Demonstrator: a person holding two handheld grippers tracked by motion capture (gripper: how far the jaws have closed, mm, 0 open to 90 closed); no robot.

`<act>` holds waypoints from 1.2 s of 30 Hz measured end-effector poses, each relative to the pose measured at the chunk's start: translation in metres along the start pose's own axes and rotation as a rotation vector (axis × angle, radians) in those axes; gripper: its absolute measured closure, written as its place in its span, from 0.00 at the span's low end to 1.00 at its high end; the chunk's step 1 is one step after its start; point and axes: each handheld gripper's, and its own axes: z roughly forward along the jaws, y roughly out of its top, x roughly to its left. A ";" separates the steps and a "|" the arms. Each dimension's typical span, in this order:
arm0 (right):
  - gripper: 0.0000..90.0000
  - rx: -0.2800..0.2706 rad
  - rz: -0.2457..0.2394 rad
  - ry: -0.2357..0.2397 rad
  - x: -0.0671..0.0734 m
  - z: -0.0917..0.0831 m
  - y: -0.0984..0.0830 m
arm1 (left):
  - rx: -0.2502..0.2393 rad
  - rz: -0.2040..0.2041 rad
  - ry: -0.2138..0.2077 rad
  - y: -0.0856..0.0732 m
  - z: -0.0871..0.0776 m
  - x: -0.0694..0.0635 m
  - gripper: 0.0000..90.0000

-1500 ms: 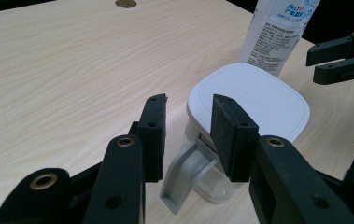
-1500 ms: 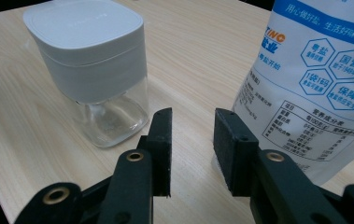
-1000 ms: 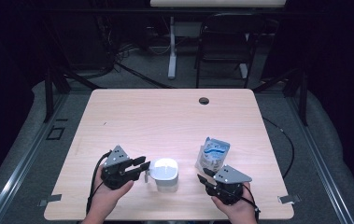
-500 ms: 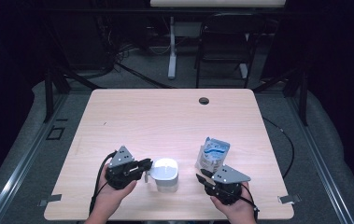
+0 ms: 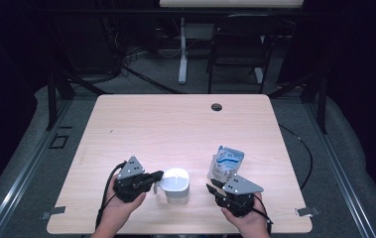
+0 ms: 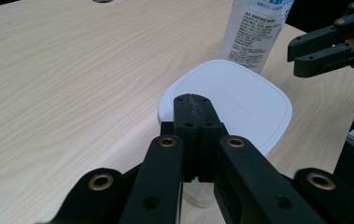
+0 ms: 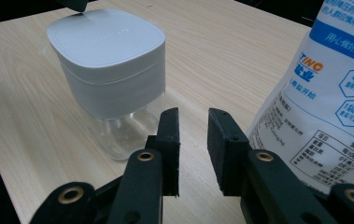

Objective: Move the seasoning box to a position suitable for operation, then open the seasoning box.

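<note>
You are holding two black two-jaw grippers at a pale wooden table. The landmark is the clear glass jar with a square white lid, standing upright near the table's front edge. Your left gripper is resting just left of the jar, its tips at the lid's edge; in the left gripper view its jaws have just been closing and are now pressed together with nothing between them, sitting over the near rim of the lid. Your right gripper is hovering to the right of the jar, apart from it; its jaws have been narrowing slightly and are standing parted around empty air. A white-and-blue printed pouch is standing upright to the right of the jar, just beyond your right gripper.
</note>
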 end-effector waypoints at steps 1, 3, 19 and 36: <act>0.83 0.001 0.000 0.002 0.000 0.000 0.000 | 0.000 0.002 -0.001 0.000 0.000 0.000 1.00; 0.83 -0.001 0.000 0.003 0.000 0.001 0.001 | 0.005 0.007 -0.002 0.000 0.001 0.000 1.00; 0.83 -0.005 -0.003 0.012 0.002 0.006 0.005 | -0.002 0.006 0.000 -0.002 0.003 -0.001 1.00; 0.83 -0.010 -0.010 0.018 0.004 0.006 0.009 | -0.006 0.012 0.002 -0.002 0.003 -0.002 1.00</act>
